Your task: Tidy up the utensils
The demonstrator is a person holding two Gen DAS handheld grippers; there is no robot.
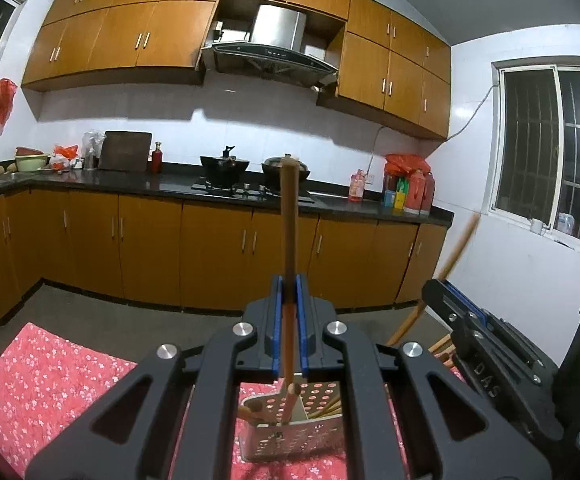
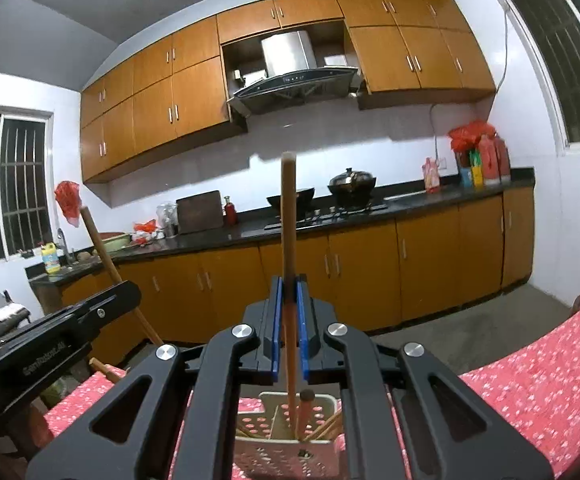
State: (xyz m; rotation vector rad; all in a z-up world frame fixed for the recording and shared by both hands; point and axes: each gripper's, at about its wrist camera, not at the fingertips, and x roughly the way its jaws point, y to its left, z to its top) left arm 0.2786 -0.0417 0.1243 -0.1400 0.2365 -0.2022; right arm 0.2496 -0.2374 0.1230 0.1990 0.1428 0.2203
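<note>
My left gripper [image 1: 288, 282] is shut on a long wooden stick [image 1: 290, 216] that stands upright between its blue pads. The stick's lower end hangs over a perforated metal utensil holder [image 1: 313, 436] with several wooden sticks in it. My right gripper [image 2: 288, 285] is likewise shut on its own upright wooden stick [image 2: 288, 220], above the same holder [image 2: 266, 460]. In the left wrist view the right gripper [image 1: 443, 286] shows at the right with its stick [image 1: 461, 246]. The right wrist view has the left gripper [image 2: 128, 288] and its stick [image 2: 100, 246] at the left.
The holder stands on a table under a red flowered cloth [image 1: 50, 376]. Beyond an open strip of floor runs a kitchen counter [image 1: 170, 186] with a hob, two pans [image 1: 224, 166], bottles [image 1: 409, 188] and orange cabinets. A chair back [image 2: 104, 370] shows by the table's left edge.
</note>
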